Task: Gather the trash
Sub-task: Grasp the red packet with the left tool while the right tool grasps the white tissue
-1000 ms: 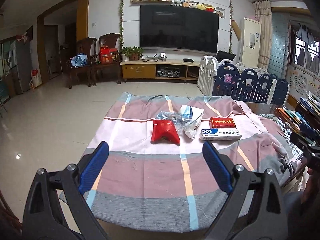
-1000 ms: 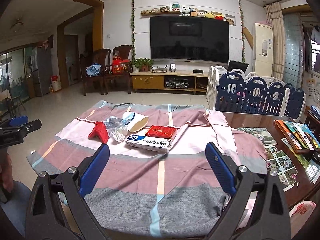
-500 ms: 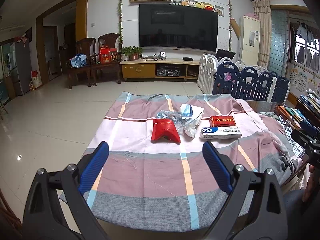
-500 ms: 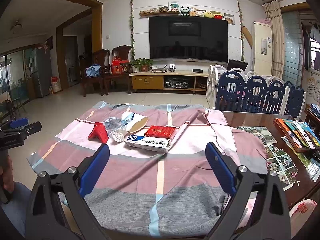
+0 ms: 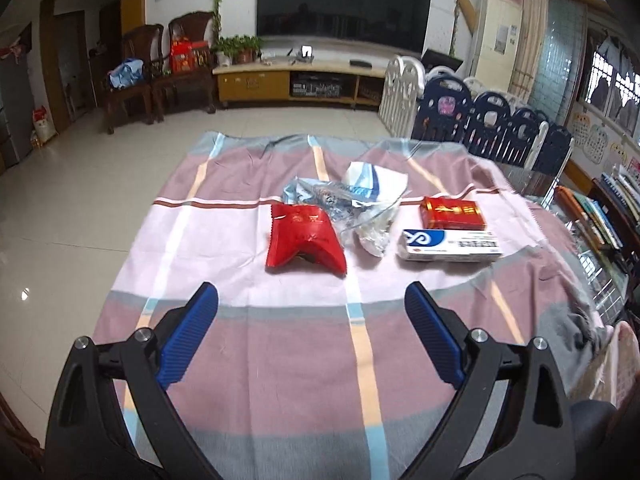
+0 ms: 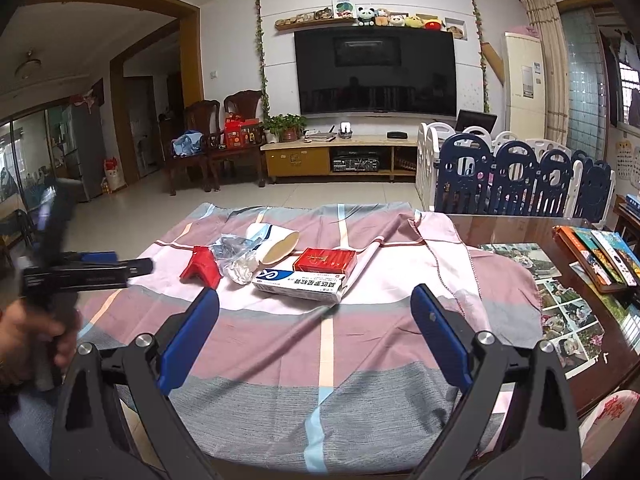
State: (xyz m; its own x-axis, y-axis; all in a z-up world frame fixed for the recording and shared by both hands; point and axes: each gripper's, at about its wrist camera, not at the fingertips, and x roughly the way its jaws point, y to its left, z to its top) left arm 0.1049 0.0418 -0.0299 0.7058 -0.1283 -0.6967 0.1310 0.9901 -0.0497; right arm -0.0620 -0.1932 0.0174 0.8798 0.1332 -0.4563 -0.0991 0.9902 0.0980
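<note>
Facing the striped cloth (image 5: 248, 344), the left gripper (image 5: 312, 312) gapes wide and empty; red wrapper (image 5: 305, 240) and crumpled bags (image 5: 360, 204) lie far ahead, uncollected. Right gripper (image 6: 316, 312) likewise wide, toothpaste box (image 6: 300, 285) just beyond, untouched.

Table: brown table (image 6: 520, 226), mostly under striped cloth (image 5: 280, 360).
On cloth: red packet (image 5: 304, 236), crumpled bag (image 5: 360, 208), red box (image 5: 452, 213), white box (image 5: 448, 245).
On bare wood: photos (image 6: 568, 312), books (image 6: 596, 256).

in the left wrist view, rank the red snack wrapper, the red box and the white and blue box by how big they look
1. red snack wrapper
2. white and blue box
3. red box

The wrapper lies slightly nearer the camera, which may flatter it.
</note>
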